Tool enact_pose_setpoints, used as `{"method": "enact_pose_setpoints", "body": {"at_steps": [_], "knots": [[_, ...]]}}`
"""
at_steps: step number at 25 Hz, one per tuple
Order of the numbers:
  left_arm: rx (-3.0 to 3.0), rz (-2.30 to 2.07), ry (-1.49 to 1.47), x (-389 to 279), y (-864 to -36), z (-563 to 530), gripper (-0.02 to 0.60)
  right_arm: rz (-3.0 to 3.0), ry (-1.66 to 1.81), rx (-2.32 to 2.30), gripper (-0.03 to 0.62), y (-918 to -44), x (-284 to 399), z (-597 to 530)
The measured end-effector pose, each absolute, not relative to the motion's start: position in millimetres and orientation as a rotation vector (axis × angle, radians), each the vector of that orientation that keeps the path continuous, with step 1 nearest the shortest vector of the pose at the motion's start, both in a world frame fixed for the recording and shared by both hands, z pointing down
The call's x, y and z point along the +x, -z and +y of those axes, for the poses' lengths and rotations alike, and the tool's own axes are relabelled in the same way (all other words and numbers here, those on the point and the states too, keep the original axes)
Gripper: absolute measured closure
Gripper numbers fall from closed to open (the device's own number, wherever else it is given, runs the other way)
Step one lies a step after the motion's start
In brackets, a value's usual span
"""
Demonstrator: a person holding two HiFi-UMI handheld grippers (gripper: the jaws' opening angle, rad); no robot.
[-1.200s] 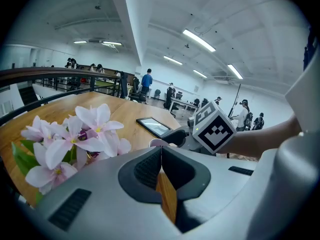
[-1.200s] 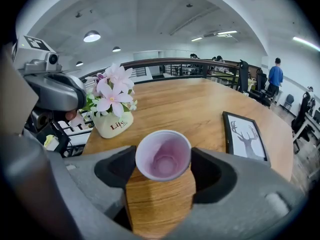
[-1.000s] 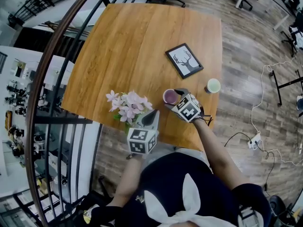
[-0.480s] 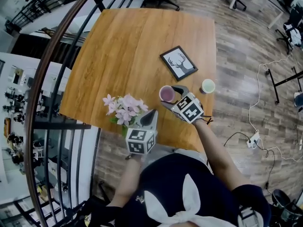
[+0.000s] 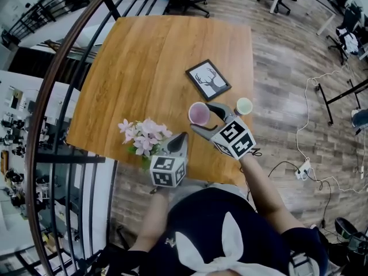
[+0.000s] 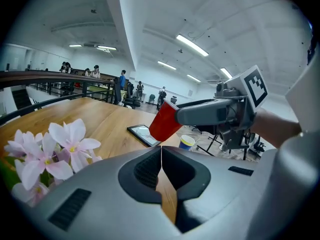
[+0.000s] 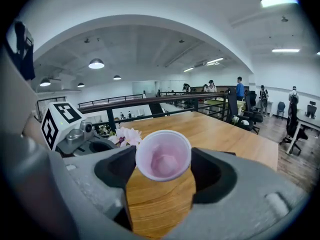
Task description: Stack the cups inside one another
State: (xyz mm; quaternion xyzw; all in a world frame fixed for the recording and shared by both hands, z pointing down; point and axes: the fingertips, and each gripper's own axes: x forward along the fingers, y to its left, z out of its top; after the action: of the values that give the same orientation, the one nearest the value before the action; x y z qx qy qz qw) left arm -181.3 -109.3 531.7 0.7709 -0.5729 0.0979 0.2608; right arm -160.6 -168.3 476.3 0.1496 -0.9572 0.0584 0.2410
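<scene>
On the surface (image 5: pixel 149 62), a frame (image 5: pixel 207 80) lies far right. Nearer, a cup (image 5: pixel 244 106) stands by the right edge. Left of it, a second cup (image 5: pixel 198 112) sits between the fingers of the right gripper (image 5: pixel 202 118). Flowers (image 5: pixel 142 135) stand near-left, with the left gripper (image 5: pixel 183 135) just beside them.

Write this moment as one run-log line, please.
right tool: grips red plastic cup, tilted, off wooden table | left tool: shut, empty | blue plastic cup: on table

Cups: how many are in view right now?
2. A red cup is held in the right gripper above the table; a second cup stands by the table's right edge. None looks hidden.
</scene>
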Motion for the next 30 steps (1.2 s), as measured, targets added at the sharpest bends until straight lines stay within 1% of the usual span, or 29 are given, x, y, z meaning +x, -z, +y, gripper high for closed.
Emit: {"method": "enact_pose_setpoints", "body": {"at_steps": [8,14,24,30], "knots": [[2.112,-1.535,-0.257,-167,-530,-119,0.561,-2.636,-0.149,0.435,0.256,-465,-145,-172],[2.129,-1.51,-0.267,-157,-532,-127,0.561,-2.615,-0.165,0.51,0.255,-469,-120,-190],[2.183,-1.432,-0.297,-133,-535,-143,0.561,-2.564,-0.207,0.729,0.255,-468,-54,-233],[2.197,-1.41,-0.309,-131,-536,-150,0.561,-2.527,-0.217,0.876,0.255,-459,-12,-261]]}}
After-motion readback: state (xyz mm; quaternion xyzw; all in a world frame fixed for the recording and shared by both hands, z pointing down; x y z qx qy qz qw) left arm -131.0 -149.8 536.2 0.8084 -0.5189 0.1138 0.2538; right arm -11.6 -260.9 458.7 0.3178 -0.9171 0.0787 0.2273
